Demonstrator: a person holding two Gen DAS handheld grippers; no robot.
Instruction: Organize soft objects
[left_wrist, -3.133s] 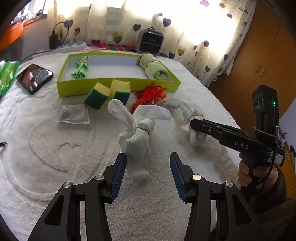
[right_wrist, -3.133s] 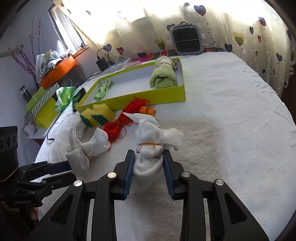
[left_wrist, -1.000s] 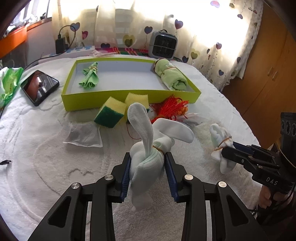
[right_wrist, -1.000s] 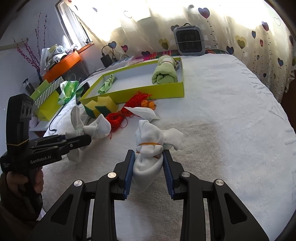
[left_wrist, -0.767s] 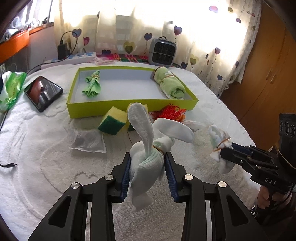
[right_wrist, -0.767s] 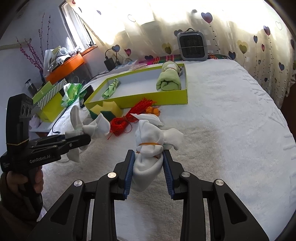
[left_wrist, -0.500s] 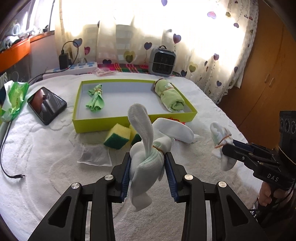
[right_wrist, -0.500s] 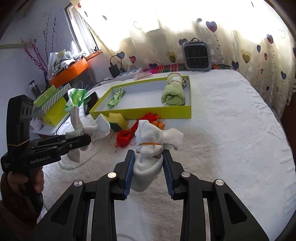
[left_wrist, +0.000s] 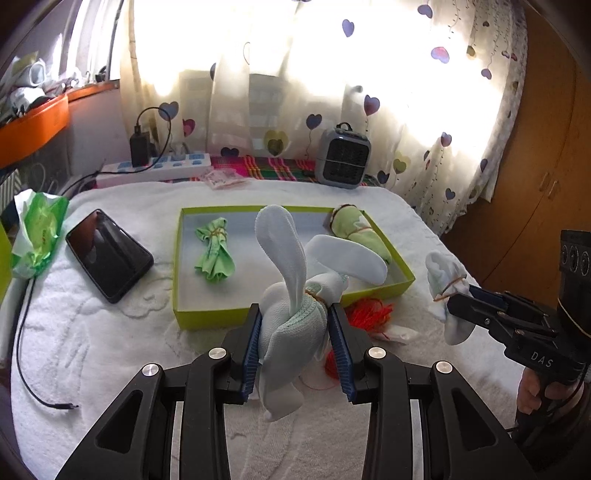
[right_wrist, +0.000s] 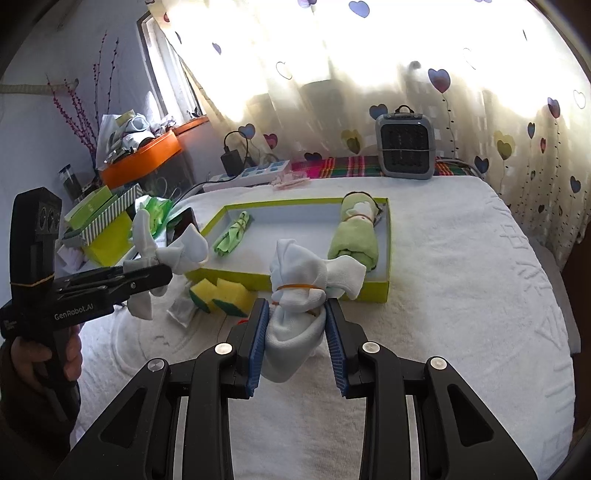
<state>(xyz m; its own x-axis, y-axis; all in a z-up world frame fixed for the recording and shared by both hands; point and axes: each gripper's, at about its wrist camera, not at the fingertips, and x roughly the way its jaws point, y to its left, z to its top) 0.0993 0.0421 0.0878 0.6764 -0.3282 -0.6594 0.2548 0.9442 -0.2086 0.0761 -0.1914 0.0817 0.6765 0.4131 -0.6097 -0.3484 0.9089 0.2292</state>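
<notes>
Transport step — left gripper (left_wrist: 298, 345) clenched on white banded sock bundle (left_wrist: 295, 325), right gripper (right_wrist: 295, 341) on second white sock bundle (right_wrist: 297, 314). Next, likely: lower both into lime-green shallow box (right_wrist: 384, 291) — release.

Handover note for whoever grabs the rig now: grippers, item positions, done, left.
Left gripper: shut on a white sock bundle, held above the bed.
Right gripper: shut on a second white bundle, also aloft.
Done: green cloth and green towel roll lie in the yellow-green tray.
Left: set both bundles in the tray; sponges, red yarn and a clear bag lie on the bed in front of it.
</notes>
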